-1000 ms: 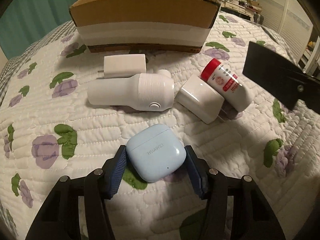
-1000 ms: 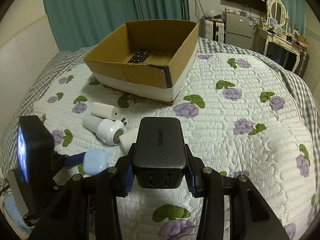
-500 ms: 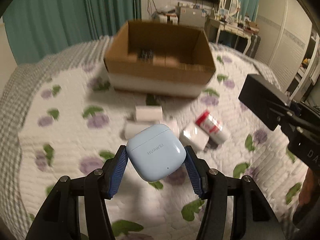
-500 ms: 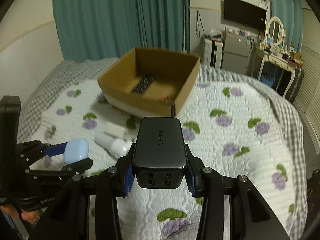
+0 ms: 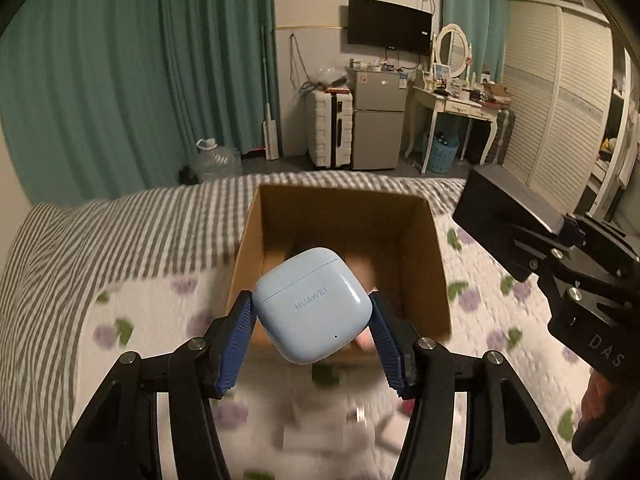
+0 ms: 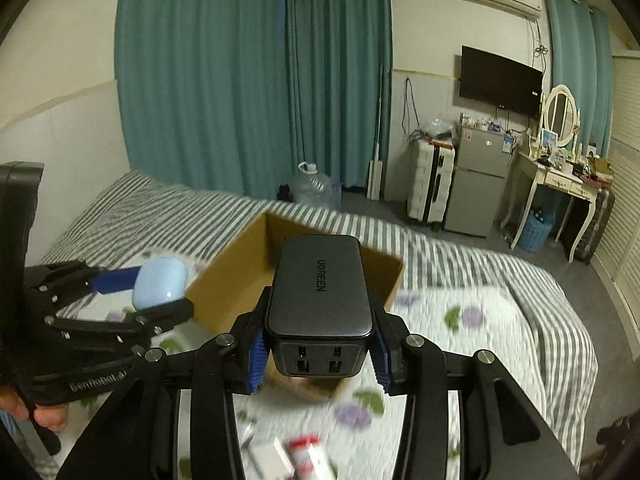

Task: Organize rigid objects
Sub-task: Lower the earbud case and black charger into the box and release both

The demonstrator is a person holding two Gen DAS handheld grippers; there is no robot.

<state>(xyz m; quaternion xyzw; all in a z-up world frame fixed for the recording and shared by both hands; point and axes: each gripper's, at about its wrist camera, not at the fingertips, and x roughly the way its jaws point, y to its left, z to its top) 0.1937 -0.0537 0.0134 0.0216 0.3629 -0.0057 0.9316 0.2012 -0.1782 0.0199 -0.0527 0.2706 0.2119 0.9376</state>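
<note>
My left gripper (image 5: 312,332) is shut on a light blue earbud case (image 5: 312,304) and holds it in the air in front of the open cardboard box (image 5: 436,280). The case also shows in the right wrist view (image 6: 160,284). My right gripper (image 6: 320,340) is shut on a dark grey UGREEN charger (image 6: 320,288), held above the near side of the box (image 6: 236,280). The right gripper's body shows at the right of the left wrist view (image 5: 568,280).
The box stands on a bed with a flowered quilt (image 6: 472,344) and a striped sheet (image 5: 100,248). Blurred white items and a red-capped bottle (image 6: 308,456) lie on the quilt below. A fridge (image 6: 476,188), a suitcase and a dressing table stand beyond the bed.
Both grippers have risen and moved forward toward the box with their objects still held. The box now lies just behind the held objects, and the quilt items have dropped to the bottom edge.
</note>
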